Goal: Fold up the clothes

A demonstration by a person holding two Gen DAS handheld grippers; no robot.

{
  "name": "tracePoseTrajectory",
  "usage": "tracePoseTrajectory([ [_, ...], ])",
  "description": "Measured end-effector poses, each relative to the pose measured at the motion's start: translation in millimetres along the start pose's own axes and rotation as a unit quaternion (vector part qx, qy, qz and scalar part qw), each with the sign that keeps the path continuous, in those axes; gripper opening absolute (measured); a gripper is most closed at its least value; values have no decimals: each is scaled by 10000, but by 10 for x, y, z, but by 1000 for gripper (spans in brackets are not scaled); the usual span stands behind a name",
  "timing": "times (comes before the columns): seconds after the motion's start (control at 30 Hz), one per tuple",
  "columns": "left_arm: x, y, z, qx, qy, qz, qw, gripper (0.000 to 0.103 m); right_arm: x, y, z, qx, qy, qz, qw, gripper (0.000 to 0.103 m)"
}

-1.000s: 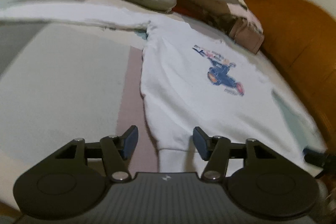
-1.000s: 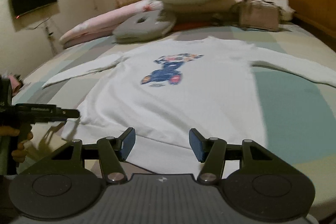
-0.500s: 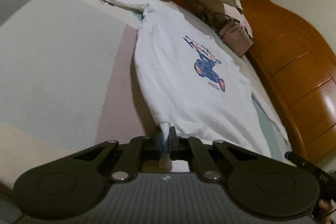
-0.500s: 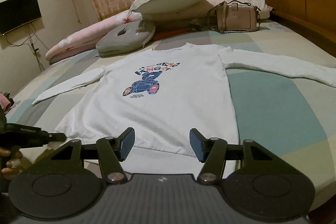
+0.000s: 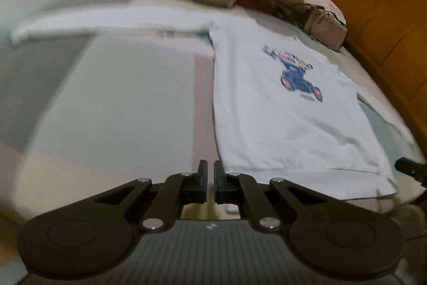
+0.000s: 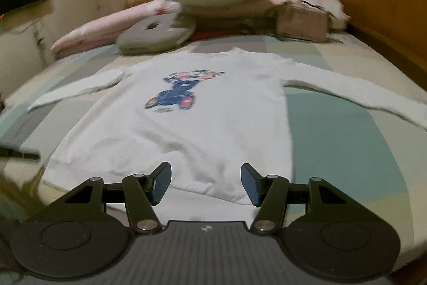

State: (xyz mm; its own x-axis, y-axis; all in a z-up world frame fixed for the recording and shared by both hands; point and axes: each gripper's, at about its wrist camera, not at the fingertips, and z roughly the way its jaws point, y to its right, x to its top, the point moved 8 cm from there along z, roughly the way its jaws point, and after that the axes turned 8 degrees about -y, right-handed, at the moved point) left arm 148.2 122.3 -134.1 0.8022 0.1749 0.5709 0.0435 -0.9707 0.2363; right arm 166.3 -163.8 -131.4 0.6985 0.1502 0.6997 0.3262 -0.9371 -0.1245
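Ahead of both my tongs, a white long-sleeved sweatshirt point(image 6: 202, 130) lies face up on the patchwork bedspread point(image 6: 344, 140), its blue cartoon print point(image 6: 176, 95) uppermost and both sleeves spread out to the sides. My right tongs point(image 6: 205, 182) stand wide apart, hovering over the hem band with nothing between the pads. My left tongs point(image 5: 210, 182) are pressed shut just off the hem's left corner; the view there is blurred, and I see no cloth between the pads, so I judge them empty. The right tongs' tip pokes in at the far right of the left view. Beyond the collar sit a grey ring cushion point(image 6: 157, 34), pillows and a tan handbag point(image 5: 324, 27). The sweatshirt looks light, soft and limp, likely to sag and drag on the bedspread rather than hold a crease. The thicker ribbed hem corners, one per tongs, seem the firmest places to pinch, deep enough to catch both layers.
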Motion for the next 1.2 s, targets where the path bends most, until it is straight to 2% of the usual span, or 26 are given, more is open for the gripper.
tracePoseTrajectory([
  [0.13,250,230,4,-21,199,528,9984,11,45,-456,180,284,-98,-1059,9939,62],
  [0.17,332,320,58,-73,226,666,9975,12,71,-570,261,341,-138,-1318,9906,59],
  [0.23,494,529,219,-208,260,999,9944,23,167,-689,510,374,-319,-1499,9875,48],
  [0.27,564,625,318,-258,260,1164,9925,25,219,-696,645,314,-403,-1446,9882,43],
  [0.33,636,766,568,-239,266,1467,9885,25,289,-648,919,157,-571,-1185,9912,41],
  [0.4,613,824,789,-176,135,1638,9862,26,227,-734,951,323,-629,-1011,9924,44],
  [0.47,488,729,918,-88,-175,1574,9873,26,162,-824,973,500,-682,-839,9929,48],
  [0.5,419,667,888,-75,-186,1608,9868,31,130,-869,983,589,-709,-753,9929,47],
  [0.57,281,552,769,-56,-213,1665,9858,32,78,-921,966,774,-786,-650,9918,47],
  [0.63,239,489,676,-36,-432,1667,9850,33,40,-927,904,969,-892,-628,9893,48],
  [0.67,228,464,634,-27,-554,1675,9843,33,21,-930,872,1066,-944,-617,9879,53],
  [0.73,294,465,571,32,-613,1748,9827,30,153,-790,816,836,-786,-681,9911,53],
  [0.77,360,489,554,61,-520,1825,9818,30,222,-717,788,713,-702,-715,9924,53],
  [0.83,533,575,557,105,-142,2037,9789,39,361,-571,728,466,-533,-782,9944,58],
  [0.9,707,685,680,62,5,2109,9775,43,446,-370,769,222,-503,-674,9962,61],
  [1.0,841,765,932,-28,-25,2047,9788,44,474,25,1004,-141,-696,-214,9972,61],
  [1.07,818,728,1106,18,-300,1897,9814,44,490,287,1158,-383,-823,94,9958,62],
  [1.13,721,642,1116,-70,-360,1639,9858,45,353,349,1111,-119,-679,353,9970,67],
  [1.2,584,534,1006,-178,-437,1411,9889,47,196,285,968,-43,-660,344,9972,70],
])
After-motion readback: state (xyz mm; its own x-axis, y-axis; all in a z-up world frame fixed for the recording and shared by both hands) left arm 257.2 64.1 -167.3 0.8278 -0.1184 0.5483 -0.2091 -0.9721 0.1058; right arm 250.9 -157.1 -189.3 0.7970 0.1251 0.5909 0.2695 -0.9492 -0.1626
